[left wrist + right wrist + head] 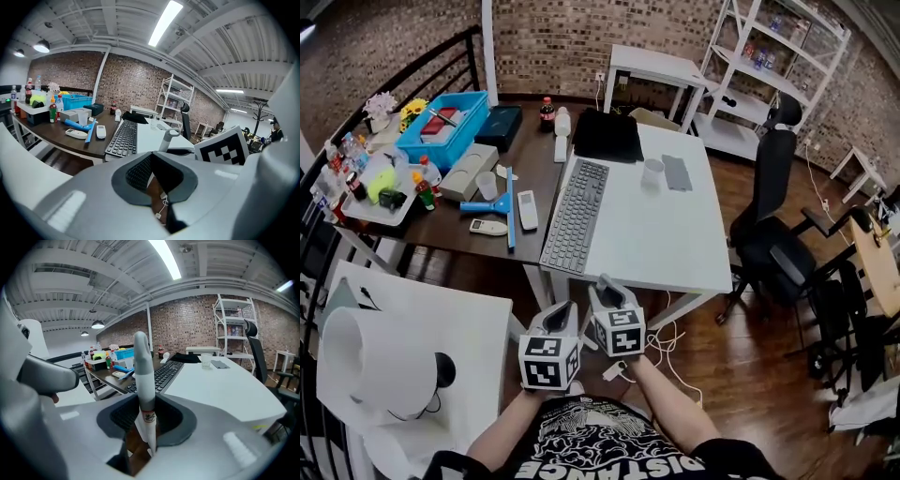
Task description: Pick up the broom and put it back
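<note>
Head view: the left gripper point(562, 314) and right gripper point(606, 289) sit side by side at low centre, below the white table point(675, 244).

Left gripper view: its jaws are together and empty. The broom point(169, 139) rises just right of them, looped end up.

Right gripper view: the jaws clamp the broom's handle at mid-frame. Its long axis is upright and the tapered end points down.

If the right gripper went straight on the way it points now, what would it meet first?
Probably the white table's near edge, by the keyboard's near end. The right gripper, shut on the handle, points forward and slightly down towards it; depth is unclear.
</note>
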